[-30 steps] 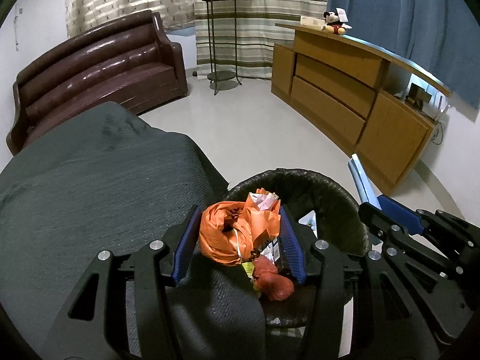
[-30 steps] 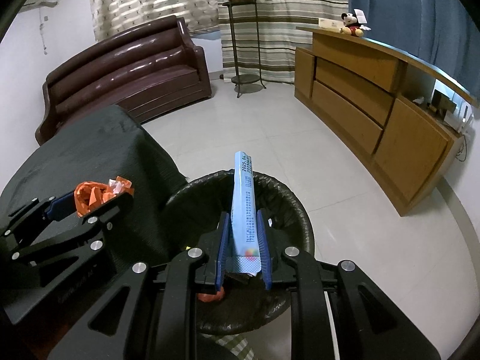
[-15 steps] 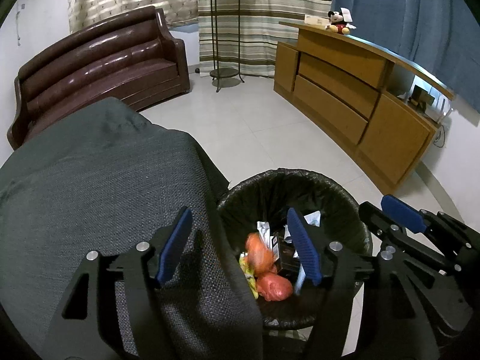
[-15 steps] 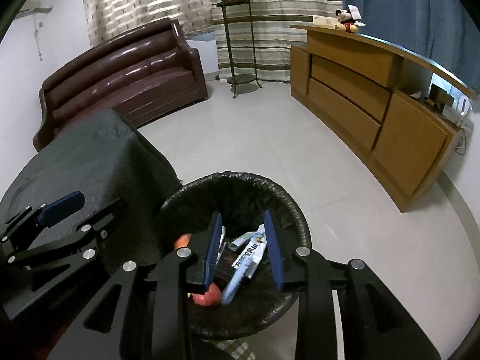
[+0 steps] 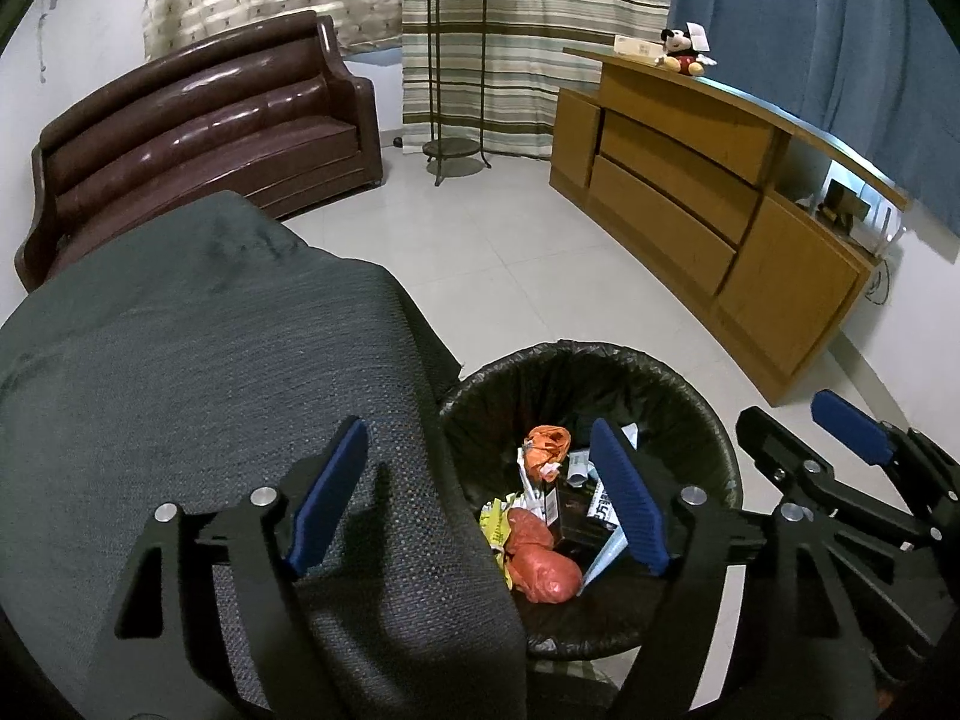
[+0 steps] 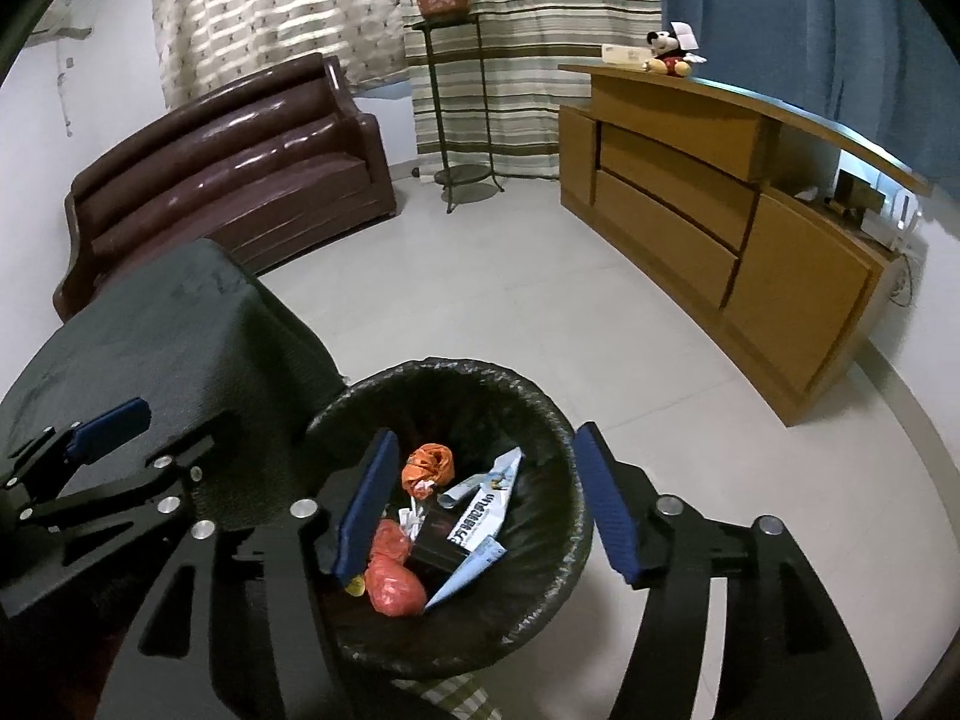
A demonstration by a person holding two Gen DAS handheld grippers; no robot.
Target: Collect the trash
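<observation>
Both sets of jaws are opening with nothing between them: the left gripper and the right gripper spread ribbed blue pads on black, bolted frames above the bin. Below them the round trash bin, lined with crinkly black plastic, holds the trash: a crumpled orange wrapper toward twelve o'clock, a flat blue-and-white printed box leaning toward three o'clock, a dark carton in the middle, and a glossy red-orange bag at seven o'clock. At nine o'clock of the bin, touching its rim, a coarse dark grey cloth drapes a surface. Pale glossy floor tiles run out to a ribbed brown leather sofa, a thin metal plant stand before striped curtains, and a long wooden cabinet bearing a plush mouse toy.
</observation>
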